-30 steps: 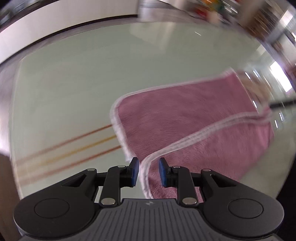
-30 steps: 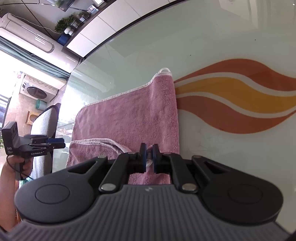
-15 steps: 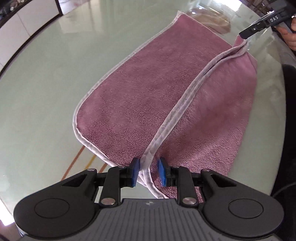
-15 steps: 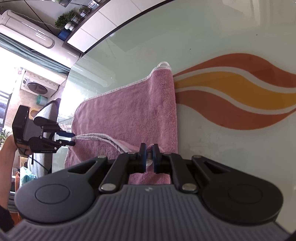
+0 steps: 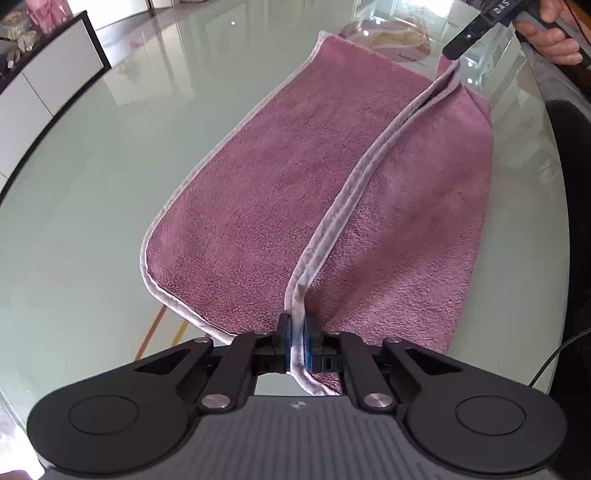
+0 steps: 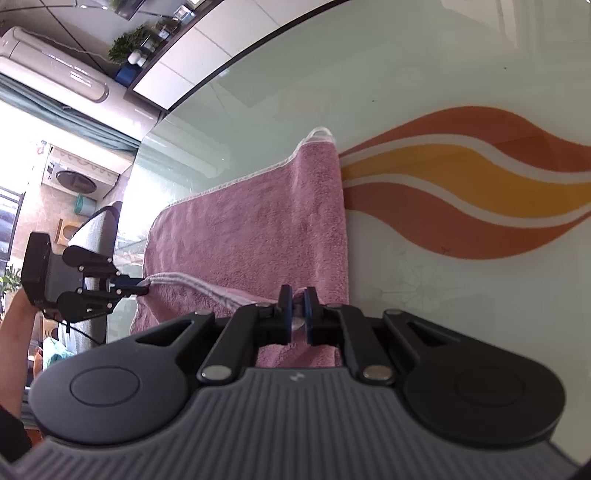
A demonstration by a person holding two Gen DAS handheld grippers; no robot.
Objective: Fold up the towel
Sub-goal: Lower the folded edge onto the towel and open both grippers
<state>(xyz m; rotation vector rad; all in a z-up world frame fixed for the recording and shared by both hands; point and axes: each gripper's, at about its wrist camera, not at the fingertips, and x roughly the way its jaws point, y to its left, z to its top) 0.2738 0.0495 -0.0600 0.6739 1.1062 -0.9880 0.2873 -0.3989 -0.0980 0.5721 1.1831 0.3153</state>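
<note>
Towel point(image 5: 280, 192): pink, pale hem, lying on the glass table point(image 5: 92, 177); near long edge already drawn over onto the middle, so a doubled hem ridge runs from 6 o'clock to 1 o'clock in the left wrist view.
Left gripper point(image 5: 298, 345): at 6 o'clock in its own view; blue pads clamped on the near end of the hem ridge, cloth visibly pinched between them.
Right gripper point(image 6: 297, 310): at 6 o'clock in its own view; pads pinched together on the other end of the same hem; seen from the left wrist view at 1 o'clock, held by a hand point(image 5: 550, 33).
Table print point(image 6: 480, 184): orange and yellow wave at 3 o'clock of the towel in the right wrist view, touching the towel's far short edge.
Step in hand (judged): both ends of the lifted edge secured; lengthwise fold under way, not yet laid.
Next move (judged): carry both ends together toward the far long edge, level and taut, then lower hem onto hem.
</note>
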